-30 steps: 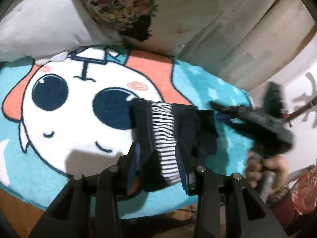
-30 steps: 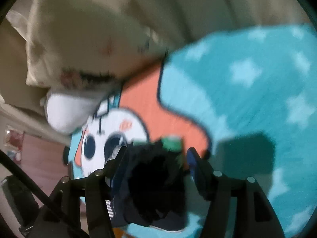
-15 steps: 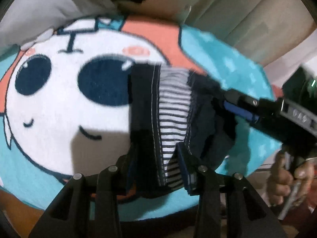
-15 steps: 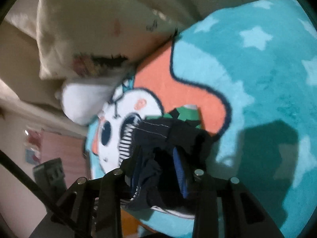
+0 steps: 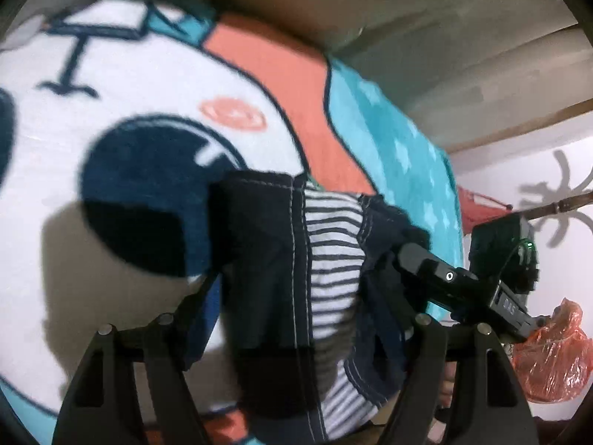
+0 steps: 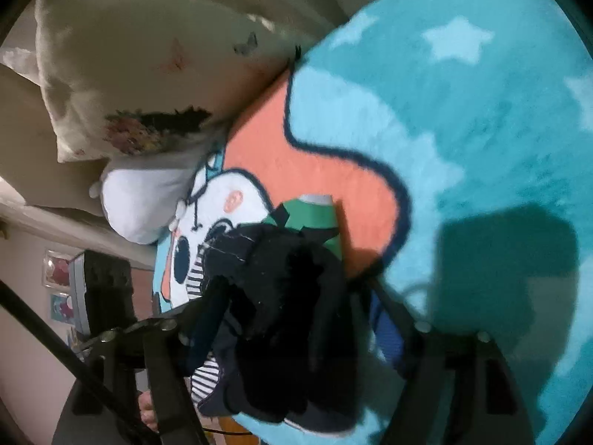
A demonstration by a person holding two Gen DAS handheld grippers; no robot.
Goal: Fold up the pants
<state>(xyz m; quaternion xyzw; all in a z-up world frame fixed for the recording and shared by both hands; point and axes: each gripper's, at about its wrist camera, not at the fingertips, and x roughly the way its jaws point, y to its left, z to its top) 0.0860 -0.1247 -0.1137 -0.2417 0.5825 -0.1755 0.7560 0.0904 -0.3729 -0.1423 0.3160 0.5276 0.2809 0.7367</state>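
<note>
- On the cartoon-face blanket (image 5: 122, 74), the dark pants (image 5: 267, 278) with striped lining lie bunched near its edge.
- Left tongs (image 5: 296, 315) stand spread wide, cloth between the fingers, ungripped.
- Right tongs (image 6: 292, 319) likewise gape around the dark bundle (image 6: 285, 296).
- Pillows (image 6: 141, 59) sit behind.

On both feeds I read moderate indoor lighting with strong fisheye curvature and black vignetting in the corners. On the left wrist feed, the blanket (image 5: 111, 148) print is motion-smeared, while the pants (image 5: 296, 278) near centre resolve well enough to show stitching. A soft shadow falls on the blanket left of the pants. On the right wrist feed, the blanket stars are blurred, the pants (image 6: 281, 315) render nearly black without detail, and a hard-edged block shadow lies at right. I see no glare.
</note>
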